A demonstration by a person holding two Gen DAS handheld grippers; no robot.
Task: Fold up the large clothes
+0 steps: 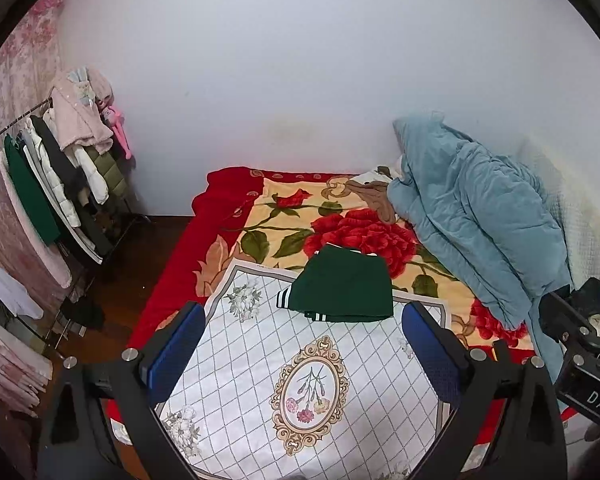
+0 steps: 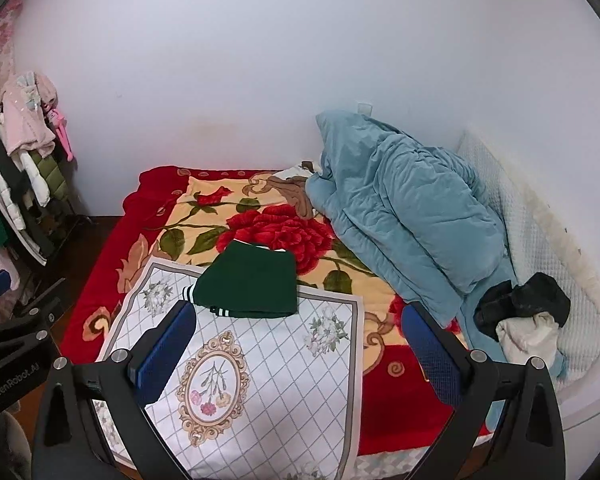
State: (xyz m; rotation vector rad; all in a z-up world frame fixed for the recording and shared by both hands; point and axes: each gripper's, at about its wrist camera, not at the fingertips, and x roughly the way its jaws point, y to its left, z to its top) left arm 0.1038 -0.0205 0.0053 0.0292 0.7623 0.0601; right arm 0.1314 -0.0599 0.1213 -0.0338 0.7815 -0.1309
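Observation:
A dark green garment [image 1: 342,290] [image 2: 252,282] with white-striped cuffs lies folded into a compact rectangle at the far edge of a white diamond-patterned cloth [image 1: 300,380] [image 2: 260,368] spread on the bed. My left gripper [image 1: 304,344] hovers open above the cloth, short of the garment, nothing between its blue pads. In its own view my right gripper [image 2: 300,344] is also open and empty, above the cloth's near right part. Its body [image 1: 584,344] shows at the right of the left wrist view. The left gripper's body [image 2: 16,344] shows at the left of the right wrist view.
The bed carries a red floral blanket [image 1: 340,232] [image 2: 260,224]. A blue quilt [image 1: 472,216] [image 2: 404,208] is heaped at the right by the wall. Black and cream clothes [image 2: 528,316] lie past it. A loaded clothes rack [image 1: 60,176] [image 2: 16,176] stands left on a dark wooden floor [image 1: 136,276].

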